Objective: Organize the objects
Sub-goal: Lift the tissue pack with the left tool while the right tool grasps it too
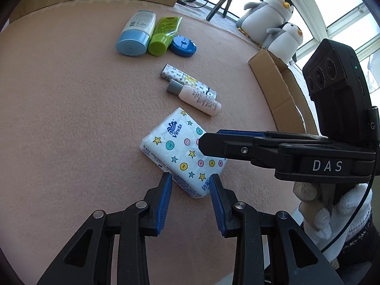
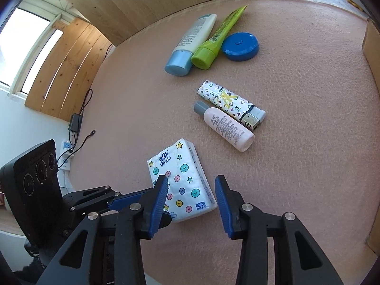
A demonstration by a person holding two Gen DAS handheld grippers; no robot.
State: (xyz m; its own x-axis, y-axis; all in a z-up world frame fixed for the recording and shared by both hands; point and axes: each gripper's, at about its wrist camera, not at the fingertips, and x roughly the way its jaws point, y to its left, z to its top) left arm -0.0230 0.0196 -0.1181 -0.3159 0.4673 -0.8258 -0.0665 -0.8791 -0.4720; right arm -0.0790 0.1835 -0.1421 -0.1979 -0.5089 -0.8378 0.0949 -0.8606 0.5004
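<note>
A Vinda tissue pack (image 1: 180,152) (image 2: 182,180) printed with stars and buttons lies flat on the pink felt table (image 1: 71,118). My left gripper (image 1: 191,180) is open, and its pads flank the pack's near corner without squeezing it. My right gripper (image 2: 191,182) hovers open over the pack and reaches in from the right in the left wrist view (image 1: 206,137). Beyond the pack lie a small white bottle (image 1: 197,99) and a patterned lighter (image 1: 185,79). Farther back are a blue-capped tube (image 1: 136,33), a green tube (image 1: 163,35) and a blue round tin (image 1: 182,45).
An open cardboard box (image 1: 273,83) stands at the table's right edge, with two penguin plush toys (image 1: 273,11) behind it by the window. A white-gloved hand (image 1: 332,213) holds the right gripper. A power strip (image 2: 66,147) and cables lie off the table's left side.
</note>
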